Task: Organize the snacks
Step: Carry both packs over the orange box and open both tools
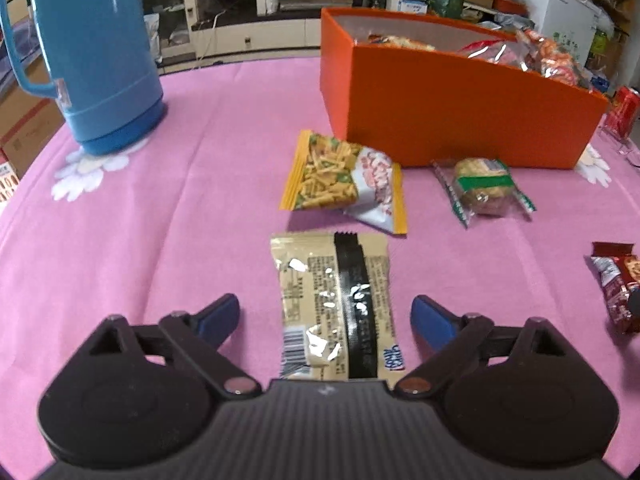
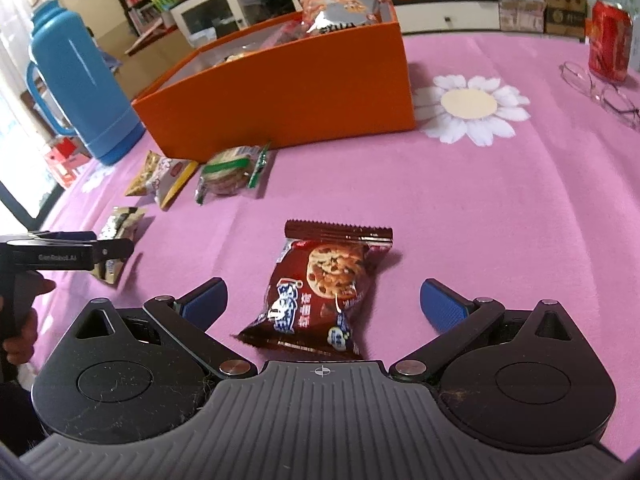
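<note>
Snacks scattered on pink tablecloth (image 2: 480, 208) in front of orange box (image 1: 460, 120), box already stuffed with bags. Left gripper (image 1: 324, 320) fingers spread wide, beige packet (image 1: 336, 304) with barcode lying between them, untouched. Right gripper (image 2: 324, 304) also wide apart around red cookie packet (image 2: 320, 296), Chinese text, not clamped. "GenRobot.AI" readable on left gripper body in right view. Yellow-edged crisps bag (image 1: 344, 180) and green-wrapped cake (image 1: 484, 190) just beside box.
</note>
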Available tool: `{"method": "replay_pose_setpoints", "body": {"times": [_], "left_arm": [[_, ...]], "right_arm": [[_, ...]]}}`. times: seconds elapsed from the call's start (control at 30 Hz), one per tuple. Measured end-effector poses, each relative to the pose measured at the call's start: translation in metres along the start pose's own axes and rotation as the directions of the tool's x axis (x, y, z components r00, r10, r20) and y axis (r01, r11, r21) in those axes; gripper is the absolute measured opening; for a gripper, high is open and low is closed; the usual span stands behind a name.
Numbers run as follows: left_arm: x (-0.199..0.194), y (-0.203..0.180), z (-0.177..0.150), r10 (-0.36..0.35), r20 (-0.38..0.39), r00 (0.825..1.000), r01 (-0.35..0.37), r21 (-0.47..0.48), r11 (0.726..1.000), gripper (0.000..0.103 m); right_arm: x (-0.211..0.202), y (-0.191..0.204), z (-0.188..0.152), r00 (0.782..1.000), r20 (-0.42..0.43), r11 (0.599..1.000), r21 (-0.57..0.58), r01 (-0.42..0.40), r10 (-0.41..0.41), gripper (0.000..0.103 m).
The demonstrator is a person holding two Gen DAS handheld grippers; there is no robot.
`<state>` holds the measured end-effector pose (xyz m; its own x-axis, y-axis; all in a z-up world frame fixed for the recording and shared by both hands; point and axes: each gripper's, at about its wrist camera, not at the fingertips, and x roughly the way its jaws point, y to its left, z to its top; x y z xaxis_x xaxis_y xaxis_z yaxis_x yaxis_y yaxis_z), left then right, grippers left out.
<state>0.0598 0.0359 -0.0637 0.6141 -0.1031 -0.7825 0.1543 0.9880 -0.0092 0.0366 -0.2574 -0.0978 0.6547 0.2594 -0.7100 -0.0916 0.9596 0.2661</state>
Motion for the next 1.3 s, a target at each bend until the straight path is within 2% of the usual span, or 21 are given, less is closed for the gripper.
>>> {"method": "replay_pose_setpoints", "body": {"times": [0.07, 0.13, 0.17, 0.2, 0.23, 0.27, 0.3, 0.4, 0.53, 0.7, 0.77, 0.87, 0.93, 1.13, 1.3], "left_arm": [[0.001, -0.003, -0.001, 0.006, 0.008, 1.0, -0.006, 0.009, 1.0, 0.091], [0.001, -0.005, 0.0, 0.003, 0.016, 1.0, -0.003, 0.009, 1.0, 0.085], [0.0, -0.005, -0.001, 0.0, 0.024, 1.0, 0.0, 0.011, 1.0, 0.076], [-0.002, -0.006, -0.001, -0.005, 0.033, 0.999, 0.004, 0.013, 1.0, 0.069], [-0.004, -0.007, 0.0, -0.018, 0.04, 0.999, 0.017, 0.018, 1.0, 0.051], [-0.006, -0.007, 0.0, -0.023, 0.037, 0.999, 0.022, 0.019, 1.0, 0.051], [-0.007, -0.005, 0.0, -0.027, 0.035, 0.999, 0.027, 0.013, 1.0, 0.051], [-0.016, 0.002, -0.001, -0.052, 0.043, 0.998, 0.053, -0.03, 0.998, 0.051], [-0.034, 0.006, 0.004, -0.09, 0.092, 0.992, 0.097, -0.07, 0.993, 0.051], [-0.03, -0.005, 0.014, -0.134, 0.08, 0.988, 0.145, -0.143, 0.979, 0.05], [-0.038, -0.016, 0.022, -0.14, 0.117, 0.983, 0.156, -0.141, 0.978, 0.05], [-0.052, -0.039, 0.032, -0.096, 0.187, 0.978, 0.114, -0.087, 0.99, 0.05], [-0.058, -0.05, 0.036, -0.079, 0.216, 0.973, 0.094, -0.058, 0.994, 0.05], [-0.071, -0.059, 0.055, -0.102, 0.267, 0.958, 0.109, -0.011, 0.994, 0.05], [-0.061, -0.057, 0.104, -0.092, 0.325, 0.941, 0.103, -0.016, 0.995, 0.05]], "right_arm": [[0.005, 0.003, 0.001, 1.0, 0.0, 1.0, -0.009, 0.012, -0.012, 0.093], [0.011, 0.008, 0.001, 1.0, 0.002, 0.999, -0.03, 0.025, -0.025, 0.09], [0.012, 0.011, 0.001, 0.999, 0.009, 0.998, -0.056, 0.041, -0.041, 0.082], [0.014, 0.017, 0.0, 0.997, 0.019, 0.992, -0.101, 0.074, -0.073, 0.067], [0.015, 0.022, -0.002, 0.994, 0.03, 0.983, -0.143, 0.113, -0.109, 0.055], [0.014, 0.026, -0.003, 0.989, 0.04, 0.973, -0.183, 0.144, -0.139, 0.035], [0.012, 0.027, -0.004, 0.988, 0.045, 0.969, -0.195, 0.152, -0.146, 0.033], [0.002, 0.019, -0.004, 0.995, 0.042, 0.983, -0.156, 0.101, -0.096, 0.032], [-0.022, 0.011, 0.002, 0.989, 0.129, 0.99, -0.111, 0.088, -0.073, 0.032], [-0.028, 0.005, 0.016, 0.989, 0.15, 1.0, 0.003, 0.013, -0.014, 0.032], [-0.031, 0.012, 0.026, 0.983, 0.184, 0.999, 0.039, -0.035, 0.027, 0.032], [-0.03, 0.026, 0.039, 0.97, 0.238, 0.997, 0.051, -0.066, 0.052, 0.032], [-0.028, 0.034, 0.043, 0.966, 0.253, 0.997, 0.048, -0.067, 0.053, 0.032], [-0.039, 0.041, 0.054, 0.952, 0.304, 1.0, -0.003, -0.016, 0.016, 0.032], [-0.042, 0.051, 0.104, 0.927, 0.376, 0.997, -0.077, 0.029, 0.002, 0.032]]}}
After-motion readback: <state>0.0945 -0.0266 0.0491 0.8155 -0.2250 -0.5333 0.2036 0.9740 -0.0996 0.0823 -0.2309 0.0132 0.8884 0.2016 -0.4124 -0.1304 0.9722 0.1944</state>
